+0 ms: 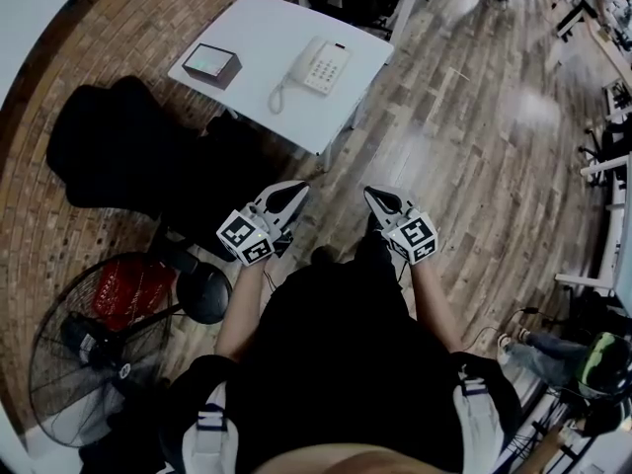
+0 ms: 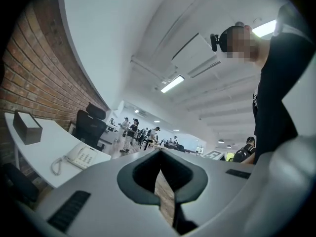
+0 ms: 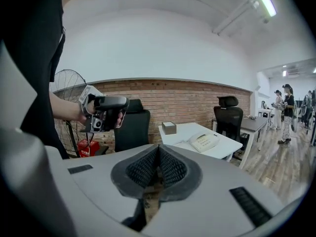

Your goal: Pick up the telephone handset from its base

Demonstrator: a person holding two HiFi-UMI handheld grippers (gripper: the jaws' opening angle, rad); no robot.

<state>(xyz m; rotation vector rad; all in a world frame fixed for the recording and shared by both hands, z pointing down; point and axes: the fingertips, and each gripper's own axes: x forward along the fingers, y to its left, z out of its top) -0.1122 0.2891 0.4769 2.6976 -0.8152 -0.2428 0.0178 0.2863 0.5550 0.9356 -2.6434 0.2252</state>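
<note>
Left hand-held gripper and right hand-held gripper closed, empty; seemingly approach stage. Next: reach telephone handset, 12 o'clock on bench, opening jaws.

Cream phone at 12 o'clock on white tabletop; handset seated on base's left side, coiled cord attached.

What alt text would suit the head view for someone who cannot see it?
Seen from above, a person holds the left tongs and right tongs, both shut and empty, well short of a white table. On it sit a phone, its handset cradled, and a small box.
</note>
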